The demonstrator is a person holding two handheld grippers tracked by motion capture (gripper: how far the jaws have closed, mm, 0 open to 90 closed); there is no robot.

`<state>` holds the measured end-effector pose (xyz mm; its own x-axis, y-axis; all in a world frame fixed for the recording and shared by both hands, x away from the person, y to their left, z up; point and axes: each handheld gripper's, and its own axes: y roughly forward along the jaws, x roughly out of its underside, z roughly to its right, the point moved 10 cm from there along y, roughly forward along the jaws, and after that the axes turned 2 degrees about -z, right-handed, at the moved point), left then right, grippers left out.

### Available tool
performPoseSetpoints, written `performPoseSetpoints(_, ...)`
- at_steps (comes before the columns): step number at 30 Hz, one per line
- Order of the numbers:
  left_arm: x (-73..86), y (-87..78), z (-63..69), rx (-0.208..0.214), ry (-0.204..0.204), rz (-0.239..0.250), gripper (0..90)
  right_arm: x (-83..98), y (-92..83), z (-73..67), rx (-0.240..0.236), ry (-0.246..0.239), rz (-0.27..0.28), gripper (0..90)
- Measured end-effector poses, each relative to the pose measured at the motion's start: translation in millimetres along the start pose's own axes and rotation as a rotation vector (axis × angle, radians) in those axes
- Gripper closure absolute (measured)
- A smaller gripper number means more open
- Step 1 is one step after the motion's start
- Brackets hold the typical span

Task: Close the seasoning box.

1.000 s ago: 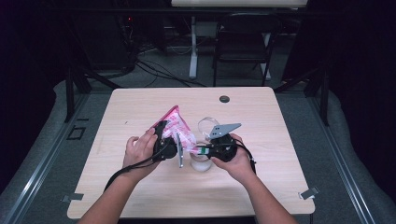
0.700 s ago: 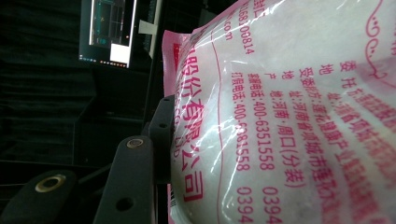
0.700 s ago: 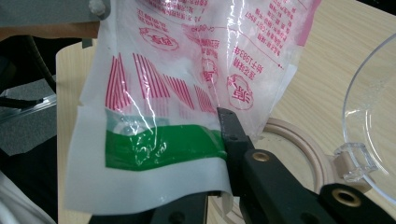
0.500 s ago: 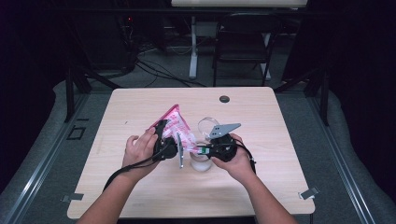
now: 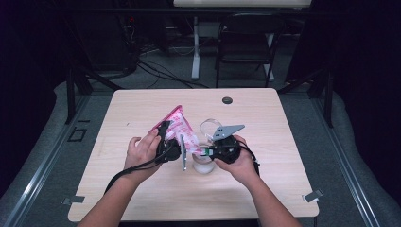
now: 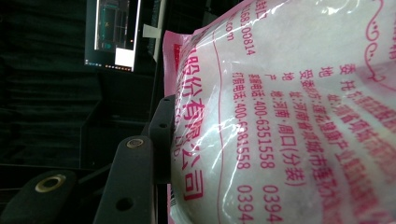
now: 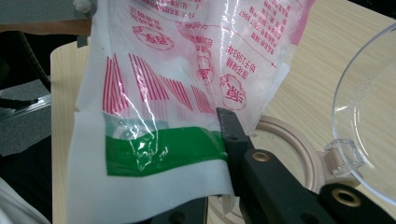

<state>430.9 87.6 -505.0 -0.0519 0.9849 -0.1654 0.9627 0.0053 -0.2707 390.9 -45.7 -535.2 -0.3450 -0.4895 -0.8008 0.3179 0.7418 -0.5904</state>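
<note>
Both grippers clamp the bag [image 5: 182, 130] of white powder; the open jar [image 5: 202, 163] stands at its five o'clock.

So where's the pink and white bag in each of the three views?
High view: the pink and white bag sits mid-table, between both hands.
Left gripper view: bag covers the right side.
Right gripper view: bag hangs upper left.
Shared landmark: its red printed lettering.
</note>
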Motion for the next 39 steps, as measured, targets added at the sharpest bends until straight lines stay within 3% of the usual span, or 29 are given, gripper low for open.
performPoseSetpoints(9, -3.9, -0.1, -1.8, -0.011, 0.007, 0.020, 59.9, 0.9, -0.8, 1.0, 0.009, -0.003, -0.005, 90.0)
performPoseSetpoints(11, -3.6, -1.3, -1.9, -0.006, 0.009, 0.004, 59.9, 0.9, -1.0, 1.4, 0.011, 0.000, -0.003, 90.0)
performPoseSetpoints(39, -7.9, -3.1, -6.3, -0.021, 0.033, 0.018, 59.9, 1.7, -1.9, 2.4, 0.011, -0.003, -0.006, 90.0)
